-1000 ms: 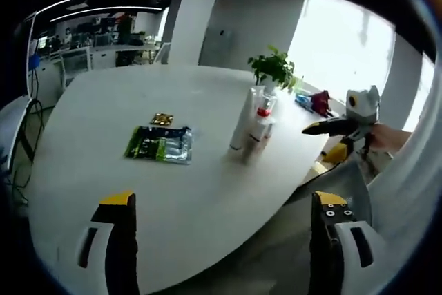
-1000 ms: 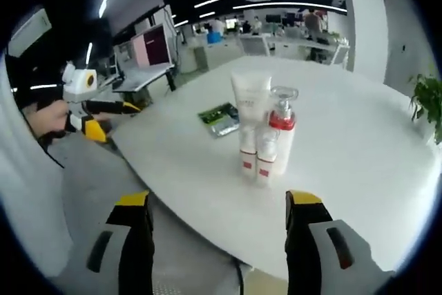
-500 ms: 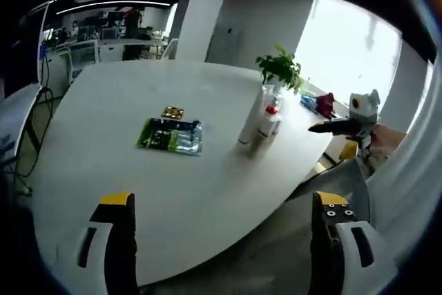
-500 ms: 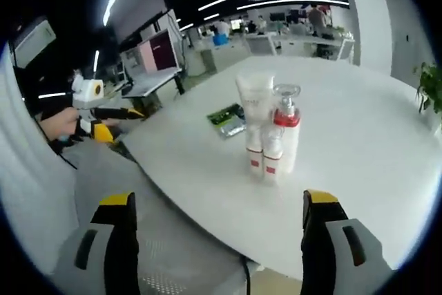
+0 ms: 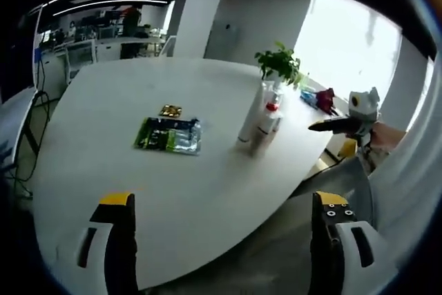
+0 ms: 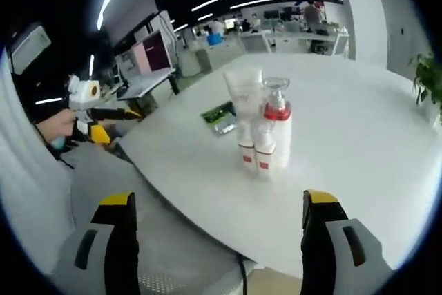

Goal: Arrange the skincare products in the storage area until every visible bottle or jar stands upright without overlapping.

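Since the tube [image 6: 243, 105], small bottle [image 6: 265, 151] and pump bottle [image 6: 278, 129] already stand upright in a tight cluster mid-surface [image 6: 359, 143], you should confirm none overlap before nudging anything. Your left gripper [image 5: 219, 222] and right gripper [image 6: 219, 219] both hang off the edge, fingers spread wide, holding nothing.

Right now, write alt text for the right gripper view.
Three skincare containers stand upright, clustered together on a white table; a tube, a red-collared pump bottle and a small bottle. The right gripper is open short of the table; the left gripper is beyond its edge.
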Tool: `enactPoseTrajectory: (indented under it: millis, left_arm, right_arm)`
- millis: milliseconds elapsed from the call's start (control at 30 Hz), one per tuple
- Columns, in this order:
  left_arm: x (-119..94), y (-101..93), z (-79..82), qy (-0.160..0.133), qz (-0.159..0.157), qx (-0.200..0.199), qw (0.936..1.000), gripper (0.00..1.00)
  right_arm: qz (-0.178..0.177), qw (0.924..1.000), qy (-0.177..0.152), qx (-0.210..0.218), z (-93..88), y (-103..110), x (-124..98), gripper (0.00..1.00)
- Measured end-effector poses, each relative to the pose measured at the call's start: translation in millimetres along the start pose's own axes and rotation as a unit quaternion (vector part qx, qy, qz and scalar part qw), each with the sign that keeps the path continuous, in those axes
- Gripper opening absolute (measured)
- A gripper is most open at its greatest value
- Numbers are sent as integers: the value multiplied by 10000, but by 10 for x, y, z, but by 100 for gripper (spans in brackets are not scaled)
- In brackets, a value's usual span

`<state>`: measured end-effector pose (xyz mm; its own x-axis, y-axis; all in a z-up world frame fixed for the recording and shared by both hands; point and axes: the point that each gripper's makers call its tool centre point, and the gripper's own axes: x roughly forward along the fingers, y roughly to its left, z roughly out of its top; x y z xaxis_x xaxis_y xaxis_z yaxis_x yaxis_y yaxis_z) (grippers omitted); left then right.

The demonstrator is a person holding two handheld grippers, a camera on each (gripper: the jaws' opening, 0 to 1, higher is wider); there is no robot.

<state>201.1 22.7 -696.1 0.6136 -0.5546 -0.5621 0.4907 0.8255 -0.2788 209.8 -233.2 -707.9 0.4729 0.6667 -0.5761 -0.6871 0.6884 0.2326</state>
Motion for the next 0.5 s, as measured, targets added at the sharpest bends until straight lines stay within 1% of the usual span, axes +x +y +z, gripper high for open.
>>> enactPoseTrajectory:
  millis: [67, 100, 133, 200, 233, 300, 367, 500]
  left_arm:
    - [4, 35, 15, -36, 18, -31, 10000, 99]
    - [7, 53, 51, -137, 74, -42, 9999, 99]
    - [11, 101, 116, -319, 197, -19, 9993, 98]
    - [5, 90, 118, -264, 162, 27, 9995, 94]
    - [13, 140, 122, -252, 201, 93, 9994, 91]
    - [37, 164, 125, -216, 200, 157, 9994, 91]
    - [73, 199, 141, -189, 225, 130, 9995, 92]
    - [143, 250, 159, -104, 263, 133, 9995, 92]
  right_arm:
    - [1, 10000, 27, -5, -6, -1, 10, 99]
    - [-2, 10000, 30, -6, -6, -4, 13, 99]
    - [-16, 10000, 34, -1, -7, -16, 20, 99]
    - [-8, 10000, 18, 39, -3, -23, 32, 99]
    - [-11, 10000, 20, 53, -5, -29, 38, 99]
    - [-14, 10000, 45, 60, -13, -36, 55, 99]
    - [-18, 9999, 62, 80, -6, -34, 61, 99]
    - [-48, 9999, 61, 134, -21, -69, 81, 99]
